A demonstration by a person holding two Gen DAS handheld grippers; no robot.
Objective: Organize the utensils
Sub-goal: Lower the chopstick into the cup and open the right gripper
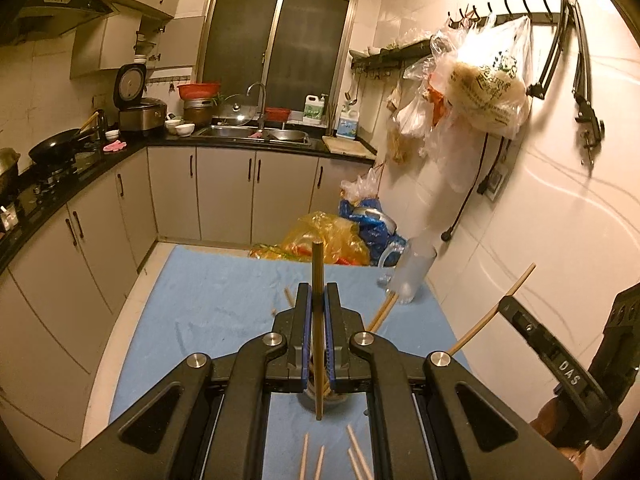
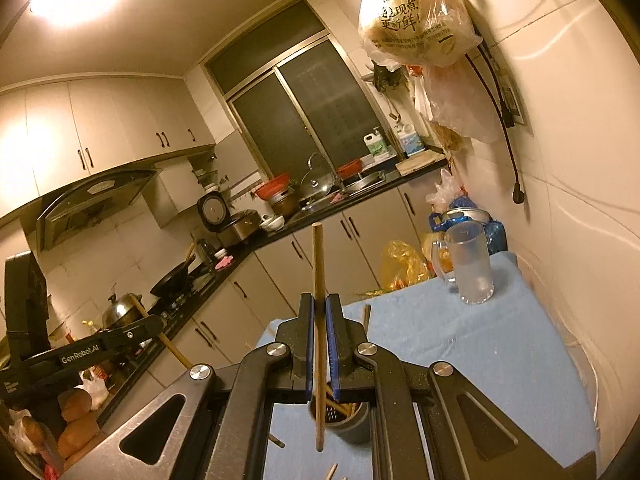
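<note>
From my left wrist, my left tongs (image 1: 317, 300) are clamped on one thin brown wooden chopstick (image 1: 318, 272), upright over the blue-cloth surface (image 1: 224, 292); my right tongs (image 1: 516, 316) at the right edge read "DAS". Loose chopsticks (image 1: 352, 456) lie at the near edge.

From my right wrist, my right tongs (image 2: 319, 312) pinch another brown chopstick (image 2: 318, 256) above a dark round holder (image 2: 352, 420) holding chopsticks. The left tongs (image 2: 132, 334) read "GenRobot.AI". A frosted handled mug (image 2: 470, 264) stands near the far right corner.

A home kitchen: sink (image 1: 256, 133), rice cooker (image 1: 140, 114), wok (image 1: 56, 150) on stove, range hood (image 2: 96, 204), cabinets (image 1: 224, 196).
</note>
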